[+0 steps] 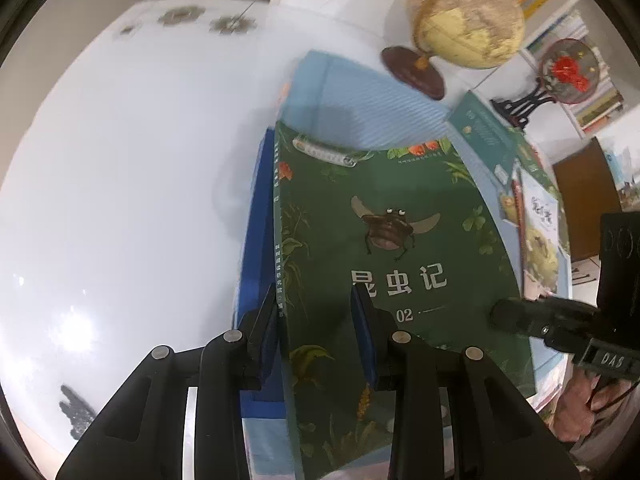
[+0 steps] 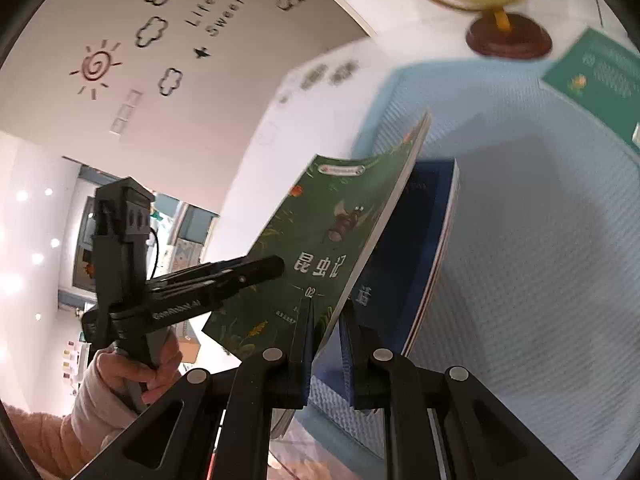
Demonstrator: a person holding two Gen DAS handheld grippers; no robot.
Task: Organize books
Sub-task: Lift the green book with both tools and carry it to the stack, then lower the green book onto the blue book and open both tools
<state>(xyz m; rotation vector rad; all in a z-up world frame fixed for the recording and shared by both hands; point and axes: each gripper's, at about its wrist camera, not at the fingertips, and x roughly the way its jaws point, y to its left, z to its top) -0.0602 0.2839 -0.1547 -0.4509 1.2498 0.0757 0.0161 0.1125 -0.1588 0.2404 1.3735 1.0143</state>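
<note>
Green cover with a cartoon beetle fills the middle of the left wrist view: the insect book (image 1: 384,248) stands on edge, its spine side caught between the fingers of the left gripper (image 1: 316,320), which pinches it near the lower edge. Just behind it at left a blue book (image 1: 256,240) leans against it. Both sit over a light blue mat (image 1: 360,108) on the white counter (image 1: 120,160). A globe (image 1: 468,12) on a brown base stands at upper right, a teal book (image 1: 492,128) lies flat beside the mat, and the right gripper (image 1: 516,316) reaches in from the right edge, its tip touching the green cover.

From the right wrist view, the right gripper (image 2: 326,320) is pressed onto the insect book (image 2: 320,236) at its bottom edge, the book tilted left with the blue book (image 2: 412,248) just behind it. The left gripper (image 2: 264,268) comes in from the left, touching the cover; whether it clamps cannot be told here. The mat (image 2: 520,200) spreads across the right half.
</note>
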